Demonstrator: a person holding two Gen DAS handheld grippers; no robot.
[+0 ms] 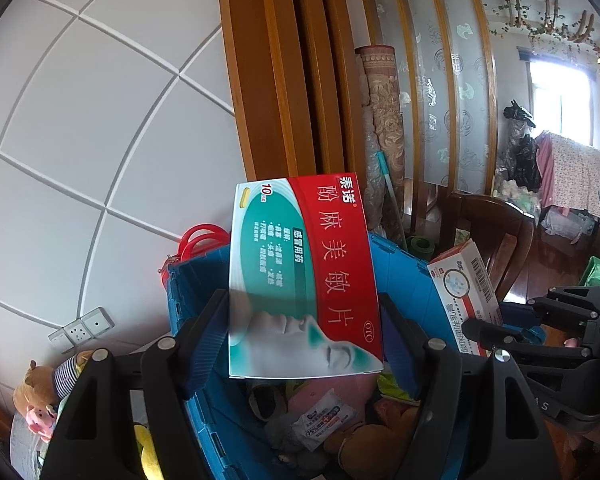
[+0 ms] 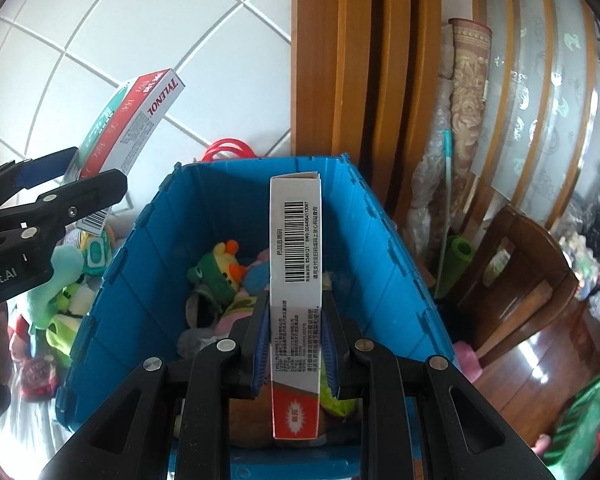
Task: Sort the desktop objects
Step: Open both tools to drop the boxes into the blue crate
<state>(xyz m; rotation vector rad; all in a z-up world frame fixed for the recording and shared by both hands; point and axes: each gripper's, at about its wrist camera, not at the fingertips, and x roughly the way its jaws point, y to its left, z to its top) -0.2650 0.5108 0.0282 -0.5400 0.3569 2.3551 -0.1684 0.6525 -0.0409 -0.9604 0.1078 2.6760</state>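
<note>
Right wrist view: beyond and below the jaws, a blue folding crate [image 2: 384, 280], open-topped, heaped inside with plush toys, among them a green frog plush [image 2: 216, 272] ahead and slightly left of the jaws. Right of the jaws, a wooden chair [image 2: 516, 276] on dark glossy floor. Pinched between the jaws of the right gripper [image 2: 296, 344], a white barcode box [image 2: 296, 248], upright on its narrow side, red panel at the near end, poised above the crate's interior. Far left of those jaws, the left gripper [image 2: 66, 182] clamped on a red-and-teal medicine box [image 2: 128, 120] with TYLENOL on its edge, tilted, over the crate's left rim. Left wrist view: same medicine box [image 1: 300, 280] held flat-faced between the blue-padded jaws of the left gripper [image 1: 304, 332], above the crate [image 1: 196, 280]. Below the jaws, a small wipes packet [image 1: 324, 424] among the plush.
</note>
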